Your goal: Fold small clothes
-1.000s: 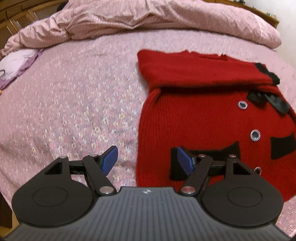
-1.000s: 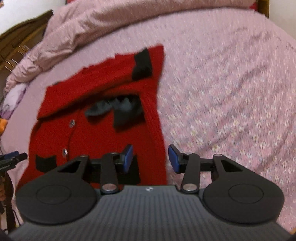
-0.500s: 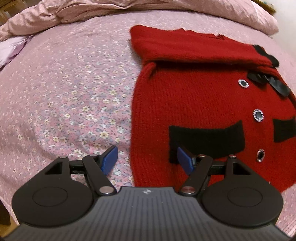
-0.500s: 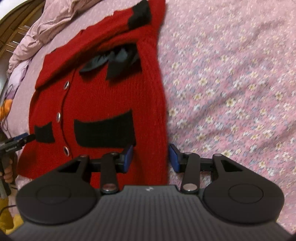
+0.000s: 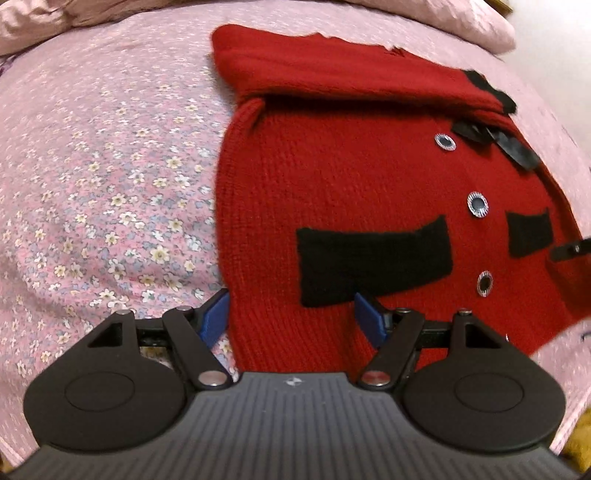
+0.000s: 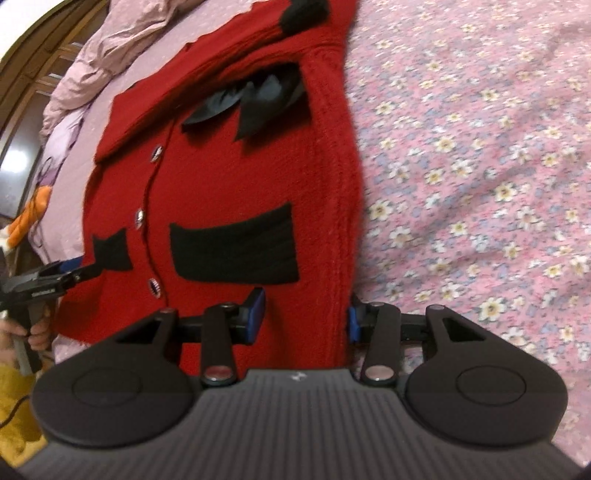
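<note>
A small red knitted cardigan [image 5: 351, 173] with black pockets, a black bow and silver buttons lies flat on the bed, sleeves folded across its top. My left gripper [image 5: 291, 317] is open, its jaws straddling the cardigan's lower left hem corner. The cardigan also shows in the right wrist view [image 6: 229, 177]. My right gripper [image 6: 304, 314] is open, its jaws straddling the lower right hem edge. The left gripper [image 6: 48, 280] appears at the far left of the right wrist view, at the opposite hem corner.
The pink floral bedspread [image 5: 103, 192] surrounds the cardigan. A bunched pink duvet [image 5: 443, 14] lies along the far side. A wooden headboard [image 6: 33, 70] and an orange item [image 6: 29, 218] stand at the left in the right wrist view.
Both grippers have come down and forward to the cardigan's bottom hem; the fabric now sits between each pair of open jaws. The cardigan has not moved.
</note>
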A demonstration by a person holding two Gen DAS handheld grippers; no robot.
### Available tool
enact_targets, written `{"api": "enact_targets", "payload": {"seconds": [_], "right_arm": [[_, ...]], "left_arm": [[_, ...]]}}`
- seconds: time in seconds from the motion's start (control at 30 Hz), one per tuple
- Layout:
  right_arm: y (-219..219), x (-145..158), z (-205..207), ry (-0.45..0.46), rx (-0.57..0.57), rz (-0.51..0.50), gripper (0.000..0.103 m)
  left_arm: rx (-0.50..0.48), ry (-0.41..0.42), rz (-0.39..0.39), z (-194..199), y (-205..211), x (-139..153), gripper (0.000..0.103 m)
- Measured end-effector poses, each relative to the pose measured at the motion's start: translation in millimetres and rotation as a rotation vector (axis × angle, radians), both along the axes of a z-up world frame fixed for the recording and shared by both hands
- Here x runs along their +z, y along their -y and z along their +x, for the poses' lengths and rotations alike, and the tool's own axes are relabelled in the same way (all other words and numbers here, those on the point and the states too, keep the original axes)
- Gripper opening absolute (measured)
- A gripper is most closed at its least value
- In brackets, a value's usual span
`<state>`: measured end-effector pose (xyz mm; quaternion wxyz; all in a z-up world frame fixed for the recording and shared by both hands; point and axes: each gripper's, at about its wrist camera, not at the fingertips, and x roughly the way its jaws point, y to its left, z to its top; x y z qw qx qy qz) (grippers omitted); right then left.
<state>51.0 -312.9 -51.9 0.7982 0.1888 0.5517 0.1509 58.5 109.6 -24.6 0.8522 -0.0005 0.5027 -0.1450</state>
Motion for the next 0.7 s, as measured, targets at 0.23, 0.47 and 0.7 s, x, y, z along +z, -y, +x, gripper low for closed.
{"api": "enact_targets", "payload": {"seconds": [0.23, 0.47, 0.7], "right_arm": [[-9.9, -7.8, 0.9, 0.003, 0.035, 0.050, 0.046], [-10.9, -11.9, -0.6, 0.020, 0.044, 0.095, 0.045], [-7.4, -12.4, -4.1, 0.042, 0.050, 0.111, 0.045]], "left_arm": [[-0.054, 0.042, 0.071, -2.7, 12.0, -5.5, 0.076], [-0.100, -0.012, -0.112, -15.3, 3.8, -3.8, 0.074], [-0.124, -0.012, -0.005, -14.1, 26.5, -7.9, 0.074]]}}
